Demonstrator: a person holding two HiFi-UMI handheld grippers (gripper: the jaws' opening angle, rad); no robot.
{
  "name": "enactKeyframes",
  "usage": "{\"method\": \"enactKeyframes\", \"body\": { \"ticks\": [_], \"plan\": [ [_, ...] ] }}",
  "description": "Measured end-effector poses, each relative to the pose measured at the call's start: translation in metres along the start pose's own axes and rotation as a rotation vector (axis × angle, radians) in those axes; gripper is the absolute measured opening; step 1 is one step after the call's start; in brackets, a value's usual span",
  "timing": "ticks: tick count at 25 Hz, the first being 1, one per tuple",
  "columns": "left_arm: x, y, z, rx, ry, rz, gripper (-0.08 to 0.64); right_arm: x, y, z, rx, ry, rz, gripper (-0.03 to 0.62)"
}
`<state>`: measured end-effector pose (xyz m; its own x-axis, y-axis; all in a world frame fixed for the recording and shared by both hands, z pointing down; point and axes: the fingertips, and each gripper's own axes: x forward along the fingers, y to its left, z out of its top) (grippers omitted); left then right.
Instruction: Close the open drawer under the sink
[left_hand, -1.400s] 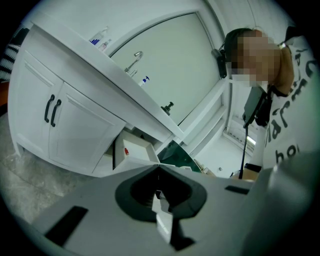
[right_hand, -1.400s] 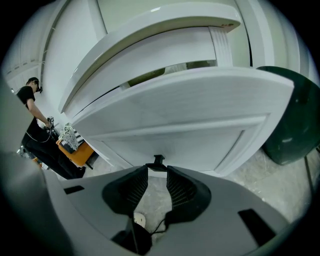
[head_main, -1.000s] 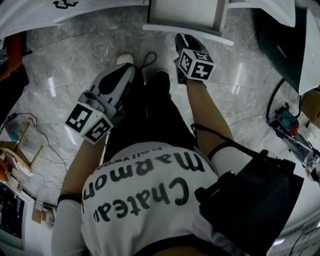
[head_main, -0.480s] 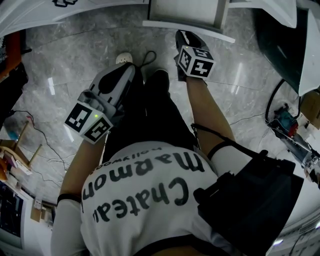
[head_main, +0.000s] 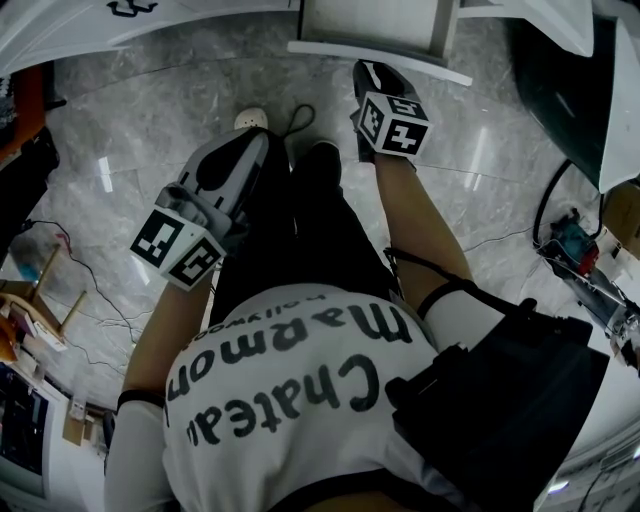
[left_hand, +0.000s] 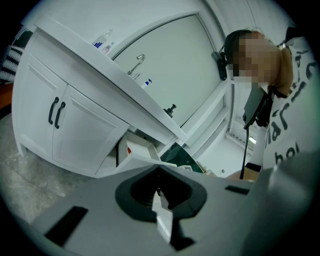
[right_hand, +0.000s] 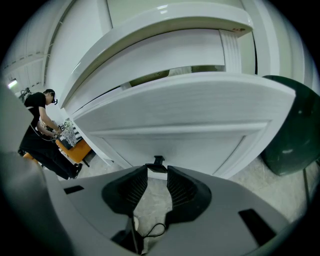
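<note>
The white drawer (head_main: 372, 30) stands pulled out of the vanity at the top of the head view, its front panel (right_hand: 190, 125) filling the right gripper view. A small black handle (right_hand: 158, 161) sits on that panel's lower edge. My right gripper (right_hand: 157, 170) is open, its tips just under the handle, one on each side, with nothing pressed between the pads. From above, the right gripper (head_main: 366, 72) reaches almost to the drawer front. My left gripper (head_main: 256, 142) hangs back over my leg. In its own view the left gripper (left_hand: 159, 176) is shut and empty, and the open drawer (left_hand: 136, 150) shows beyond it.
A dark green bin (right_hand: 289, 132) stands right of the drawer. Cabinet doors with black handles (left_hand: 56, 112) lie left of it, under a counter with a faucet (left_hand: 140, 60). Cables and equipment (head_main: 585, 262) clutter the floor at right. Another person (right_hand: 41, 122) stands by an orange table.
</note>
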<state>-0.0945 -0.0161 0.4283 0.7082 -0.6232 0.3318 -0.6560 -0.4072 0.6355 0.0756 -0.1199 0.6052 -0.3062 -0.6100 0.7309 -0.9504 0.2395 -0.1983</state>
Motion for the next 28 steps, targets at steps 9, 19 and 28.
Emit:
{"method": "enactKeyframes", "body": {
  "ticks": [9, 19, 28],
  "plan": [
    [-0.005, 0.003, 0.000, 0.000, -0.004, 0.012, 0.009, 0.003, -0.002, 0.005, -0.015, -0.001, -0.026, 0.130],
    [-0.009, 0.013, -0.002, -0.010, -0.006, 0.025, 0.009, 0.013, -0.004, 0.016, -0.036, -0.008, -0.062, 0.132],
    [-0.012, 0.018, -0.003, -0.019, -0.012, 0.037, 0.009, 0.017, -0.006, 0.025, -0.047, -0.021, -0.069, 0.135]
  ]
}}
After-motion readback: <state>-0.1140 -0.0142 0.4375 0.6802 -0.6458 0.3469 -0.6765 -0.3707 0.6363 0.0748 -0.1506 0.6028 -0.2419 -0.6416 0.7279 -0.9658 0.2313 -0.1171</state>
